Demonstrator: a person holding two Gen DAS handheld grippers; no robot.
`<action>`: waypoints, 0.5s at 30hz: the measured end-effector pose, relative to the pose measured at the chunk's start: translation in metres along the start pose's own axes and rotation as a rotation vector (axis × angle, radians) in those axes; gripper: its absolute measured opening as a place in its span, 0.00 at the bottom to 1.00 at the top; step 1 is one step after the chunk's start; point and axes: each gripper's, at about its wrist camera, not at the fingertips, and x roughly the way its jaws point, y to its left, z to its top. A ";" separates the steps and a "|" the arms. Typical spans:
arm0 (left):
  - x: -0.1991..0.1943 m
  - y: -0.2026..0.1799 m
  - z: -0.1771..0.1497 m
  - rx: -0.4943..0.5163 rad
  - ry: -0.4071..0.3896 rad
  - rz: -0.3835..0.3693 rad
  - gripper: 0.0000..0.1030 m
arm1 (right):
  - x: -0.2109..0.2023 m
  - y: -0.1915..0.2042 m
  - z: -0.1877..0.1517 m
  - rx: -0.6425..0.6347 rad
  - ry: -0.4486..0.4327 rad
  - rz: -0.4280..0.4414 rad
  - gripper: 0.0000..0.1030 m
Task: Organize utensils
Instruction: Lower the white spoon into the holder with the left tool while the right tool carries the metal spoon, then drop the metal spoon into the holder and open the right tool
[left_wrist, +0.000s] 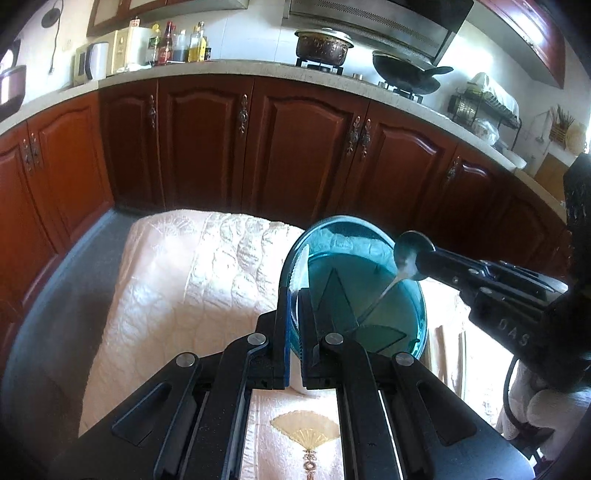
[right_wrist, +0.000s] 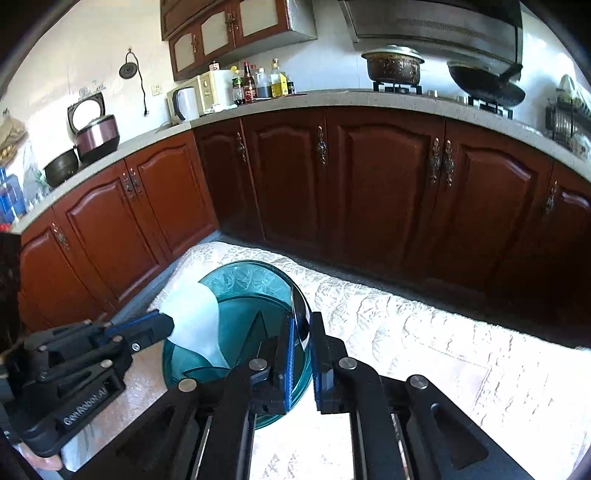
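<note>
A teal glass bowl (left_wrist: 419, 314) (right_wrist: 251, 264) stands on a white quilted cloth. My left gripper (left_wrist: 294, 291) (right_wrist: 168, 326) is shut on a white plastic utensil (left_wrist: 302, 266) (right_wrist: 195, 317) and holds it over the bowl's left side, tilted into it. From the right, my right gripper (left_wrist: 421, 263) (right_wrist: 301, 319) reaches over the bowl with a metal spoon (left_wrist: 410, 246) (right_wrist: 300, 310) standing between its fingers. The spoon's handle slants down into the bowl. The jaws stand slightly apart, and a gap shows beside the spoon, so the pads do not seem to press on it.
The cloth (left_wrist: 184, 277) (right_wrist: 424, 332) covers a low table in front of dark red kitchen cabinets (left_wrist: 295, 147). The counter above carries bottles (left_wrist: 181, 46), a pot (left_wrist: 323, 46) and a wok (left_wrist: 406, 70) on the stove. A gloved hand (left_wrist: 543, 406) holds the right gripper.
</note>
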 end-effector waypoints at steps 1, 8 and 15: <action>0.000 0.000 0.000 -0.003 0.005 -0.002 0.02 | -0.001 -0.002 0.000 0.015 0.007 0.012 0.15; -0.011 -0.001 -0.002 -0.025 0.021 -0.033 0.28 | -0.021 -0.002 -0.003 0.024 -0.009 0.018 0.31; -0.035 -0.007 -0.005 -0.022 0.015 -0.048 0.36 | -0.047 -0.009 -0.016 0.061 -0.016 0.003 0.32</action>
